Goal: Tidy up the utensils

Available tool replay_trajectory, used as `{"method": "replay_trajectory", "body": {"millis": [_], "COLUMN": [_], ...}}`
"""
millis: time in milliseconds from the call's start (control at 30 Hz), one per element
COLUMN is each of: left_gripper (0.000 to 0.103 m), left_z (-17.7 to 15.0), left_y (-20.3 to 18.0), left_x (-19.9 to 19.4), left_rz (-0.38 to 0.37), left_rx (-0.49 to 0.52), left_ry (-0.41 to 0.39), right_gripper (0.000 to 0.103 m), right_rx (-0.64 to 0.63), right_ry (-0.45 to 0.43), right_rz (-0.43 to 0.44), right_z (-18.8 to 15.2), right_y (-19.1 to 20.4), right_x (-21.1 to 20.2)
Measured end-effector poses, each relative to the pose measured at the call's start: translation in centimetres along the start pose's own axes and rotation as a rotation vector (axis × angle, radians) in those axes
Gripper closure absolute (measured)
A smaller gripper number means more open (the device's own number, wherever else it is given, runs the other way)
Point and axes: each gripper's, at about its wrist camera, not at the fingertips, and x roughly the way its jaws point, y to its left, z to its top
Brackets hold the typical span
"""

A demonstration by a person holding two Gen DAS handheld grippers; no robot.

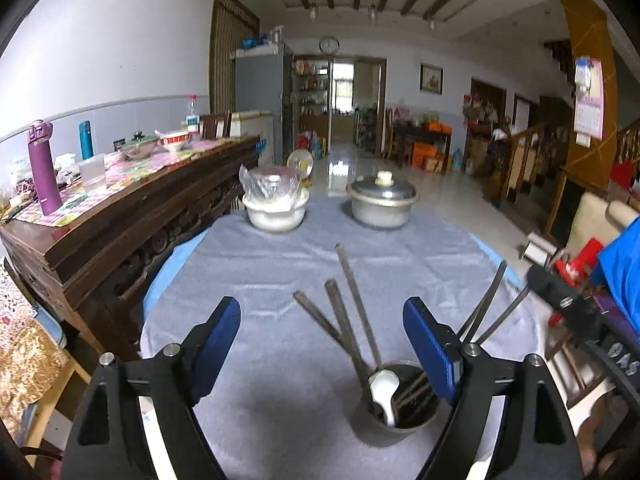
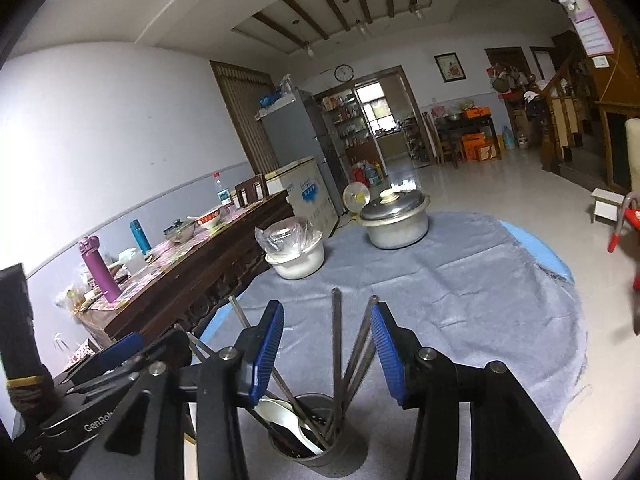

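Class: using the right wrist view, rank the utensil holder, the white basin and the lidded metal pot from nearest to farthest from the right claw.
1. Utensil holder: just below the right claw.
2. White basin: farther back, left.
3. Lidded metal pot: farthest, at the table's far edge.

Grey cloth [image 1: 280, 264] covers round table [image 1: 168, 264]. Lidded metal pot [image 1: 381, 200] far ahead of fingers, slightly right. White basin [image 1: 276, 212] holding plastic-wrapped bowl far ahead, left of pot, apart from it. Dark wooden sideboard [image 1: 120, 224] off left; purple flask [image 1: 43, 168], teal flask [image 1: 85, 140], red-patterned bowl [image 1: 174, 141] on top. Wall clock [image 1: 329, 45] above far doorway.
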Motion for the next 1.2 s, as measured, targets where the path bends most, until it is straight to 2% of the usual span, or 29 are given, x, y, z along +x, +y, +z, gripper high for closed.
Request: {"method": "replay_trajectory", "body": {"millis": [167, 267, 467, 567, 1200], "left_gripper": [0.019, 0.019, 0.019, 0.019, 0.019], "left_z": [-0.5, -0.8, -1.3, -1.7, -3.8], "left_y": [0.6, 1.1, 1.8, 1.7, 2.9], "left_x": [0.0, -0.5, -1.9, -2.7, -6.4], "left_rz": [0.020, 0.034, 0.072, 0.090, 0.123], "left_rx": [0.002, -0.005, 0.008, 0.034, 0.077], "left_ry": [0.065, 0.075, 0.064, 0.059, 0.033], "right_gripper": [0.054, 0.054, 0.052, 0.045, 0.043], "right_rx": [-0.014, -0.037, -0.036, -0.028, -0.021], "right_ry": [0.024, 0.043, 0.099, 0.120, 0.202], "right_rz": [-0.026, -0.046, -0.071, -0.079, -0.127], "right_z": [-0.3, -1.0, -2.4, -2.8, -5.6], "right_y": [0.1, 0.4, 0.5, 0.6, 3.1], "right_x": [-1.5, -2.2, -3.0, -3.4, -6.4]}}
